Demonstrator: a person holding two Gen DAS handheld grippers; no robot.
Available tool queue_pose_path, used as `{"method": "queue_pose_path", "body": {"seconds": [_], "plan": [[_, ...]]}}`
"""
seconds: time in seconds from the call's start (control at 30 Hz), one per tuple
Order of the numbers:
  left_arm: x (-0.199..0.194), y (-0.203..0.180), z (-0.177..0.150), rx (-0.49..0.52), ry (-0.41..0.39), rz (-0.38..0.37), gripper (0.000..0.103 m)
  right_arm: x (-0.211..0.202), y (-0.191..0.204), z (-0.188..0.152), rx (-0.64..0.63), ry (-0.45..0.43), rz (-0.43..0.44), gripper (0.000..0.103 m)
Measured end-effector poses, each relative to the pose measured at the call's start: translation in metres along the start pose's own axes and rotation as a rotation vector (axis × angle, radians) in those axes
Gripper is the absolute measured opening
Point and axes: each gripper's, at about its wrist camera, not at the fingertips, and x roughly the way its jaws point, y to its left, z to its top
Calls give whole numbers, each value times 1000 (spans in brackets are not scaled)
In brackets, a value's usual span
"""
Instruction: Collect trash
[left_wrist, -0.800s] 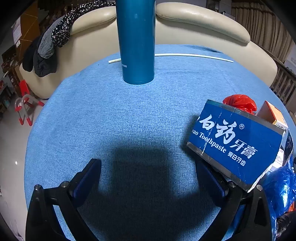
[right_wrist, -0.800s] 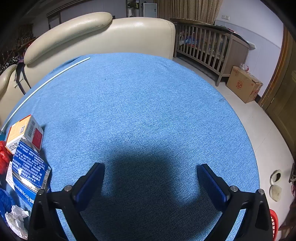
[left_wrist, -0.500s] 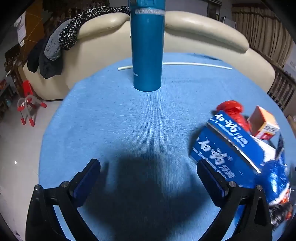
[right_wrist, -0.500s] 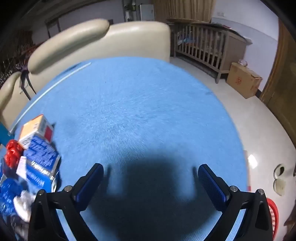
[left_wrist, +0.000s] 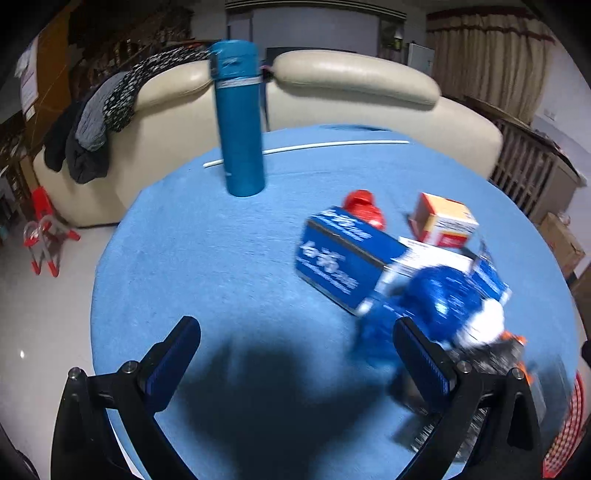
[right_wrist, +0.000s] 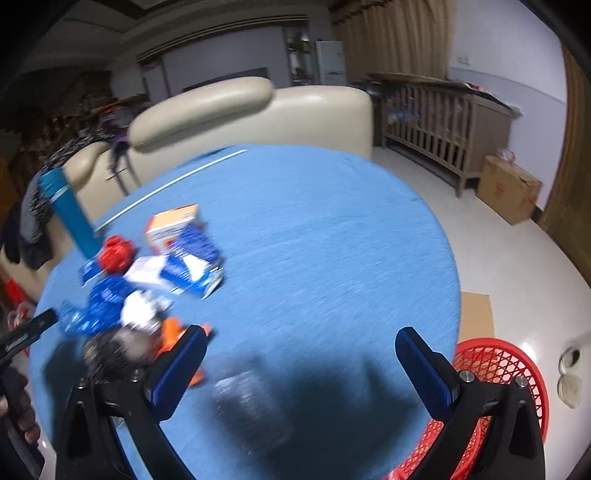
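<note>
A: Left wrist view, entry one. The left gripper (left_wrist: 295, 354) has its jaws spread wide with nothing between them, pitched down over the blue surface (left_wrist: 207, 266). The trash pile lies just ahead of the right-hand jaw and beyond it: a blue toothpaste box (left_wrist: 341, 260), a crumpled blue wrapper (left_wrist: 439, 306), a red scrap (left_wrist: 364, 208) and an orange-and-white carton (left_wrist: 445, 221). A tall teal flask (left_wrist: 240, 122) stands upright far ahead of the jaws, well apart from the pile.

B: Right wrist view agrees. The right gripper (right_wrist: 301, 363) is also wide open and empty, angled down. The same pile sits ahead and to the left of its left jaw; the orange scrap (right_wrist: 173, 332) is just beside that jaw tip, though blur hides whether they touch. A red mesh basket (right_wrist: 498, 373) stands on the floor below the surface edge, behind the right jaw.

A: Step in hand, as I judge it: approach, nothing collected yet. Both frames are smeared.

B: Next move calls for centring one piece between the jaws. The toothpaste box looks rigid and easiest; the wrapper will likely crumple. Then carry it to the basket, presumably the bin.

A: Risk: sweeping neighbouring pieces off the edge.
</note>
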Motion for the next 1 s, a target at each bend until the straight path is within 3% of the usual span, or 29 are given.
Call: {"method": "queue_pose_path", "body": {"seconds": [0.3,0.47,1.0], "plan": [[-17,-9,-16,22,19,-61,103,-30,40,-24,-77,-41,114,103],[-16,0,-26,34,29,-80,103,-29,51,-35,-98,-15,158,103],[-24,-12,-38,92,45,-128,103,-24,52,-44,-86,9,175,103]]}}
